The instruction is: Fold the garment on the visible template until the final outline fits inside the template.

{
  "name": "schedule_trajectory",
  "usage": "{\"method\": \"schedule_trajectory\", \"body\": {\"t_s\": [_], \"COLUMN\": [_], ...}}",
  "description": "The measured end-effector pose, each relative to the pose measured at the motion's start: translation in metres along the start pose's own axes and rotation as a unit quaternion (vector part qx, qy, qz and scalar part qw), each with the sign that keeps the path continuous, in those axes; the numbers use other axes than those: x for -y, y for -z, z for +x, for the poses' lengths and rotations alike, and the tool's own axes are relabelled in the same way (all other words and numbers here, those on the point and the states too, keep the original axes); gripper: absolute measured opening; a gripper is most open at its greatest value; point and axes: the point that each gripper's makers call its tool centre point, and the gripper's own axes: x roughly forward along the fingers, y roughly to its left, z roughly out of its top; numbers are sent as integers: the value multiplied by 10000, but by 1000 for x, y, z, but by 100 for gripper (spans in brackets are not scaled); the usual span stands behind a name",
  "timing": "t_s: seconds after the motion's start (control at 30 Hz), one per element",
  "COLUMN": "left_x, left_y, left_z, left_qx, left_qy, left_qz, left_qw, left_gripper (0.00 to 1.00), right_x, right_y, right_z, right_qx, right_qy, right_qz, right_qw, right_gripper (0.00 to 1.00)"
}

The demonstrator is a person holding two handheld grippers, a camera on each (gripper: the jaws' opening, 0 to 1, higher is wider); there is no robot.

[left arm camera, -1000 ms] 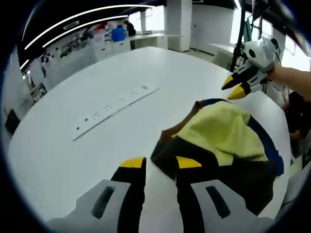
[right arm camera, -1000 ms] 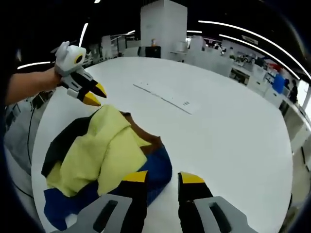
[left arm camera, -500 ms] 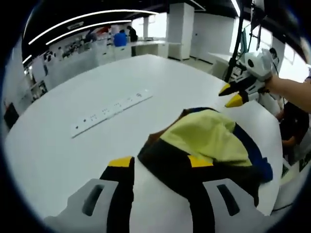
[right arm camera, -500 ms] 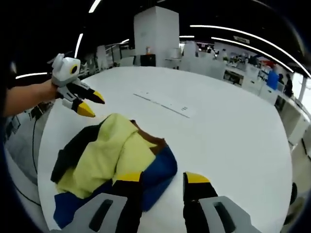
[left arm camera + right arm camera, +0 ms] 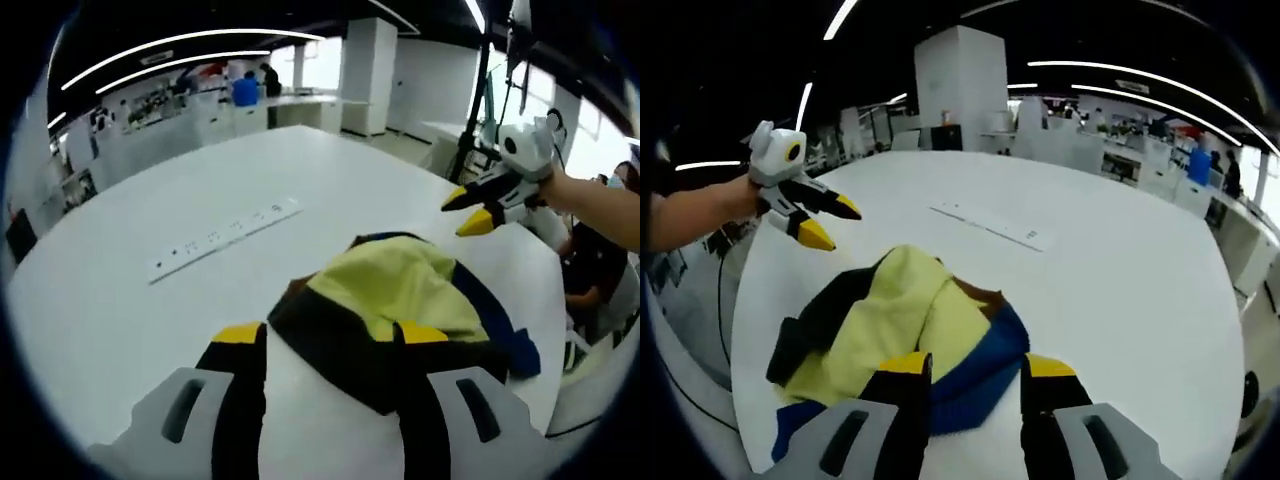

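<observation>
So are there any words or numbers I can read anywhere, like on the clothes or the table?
None can be read.
The long strip on the table has small dark marks, too tiny and blurred to read.
The clothes show no writing.

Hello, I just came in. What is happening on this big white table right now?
A person holds a gripper in each hand over a crumpled yellow, blue and dark brown garment lying on a white sheet on the round white table. The left gripper and the right gripper both hang open above the cloth, gripping nothing. The garment is bunched, not yet folded flat. A long white strip lies farther along the table.
</observation>
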Motion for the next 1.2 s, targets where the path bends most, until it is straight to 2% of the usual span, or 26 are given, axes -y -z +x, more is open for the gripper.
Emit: {"method": "schedule_trajectory", "body": {"t_s": [0.3,0.5,0.77,1.2], "left_x": [11,20,35,45], "left_y": [6,12,17,29], "left_z": [-13,-21,-31,-40], "left_qx": [75,38,90,109], "left_qy": [90,161,313,403], "left_qz": [-148,-99,-70,-83], "left_qw": [9998,9998,9994,9991], "left_gripper": [51,53,53,51], "right_x": [-18,-28,-40,-62], "right_y": [-3,0,8,17], "right_z": [-12,-19,-26,-33], "right_qx": [101,117,108,166], "right_qy": [-114,-184,-278,-474], "right_qz": [104,189,248,416], "right_qw": [9998,9996,9992,9979], "right_gripper": [35,38,40,39]}}
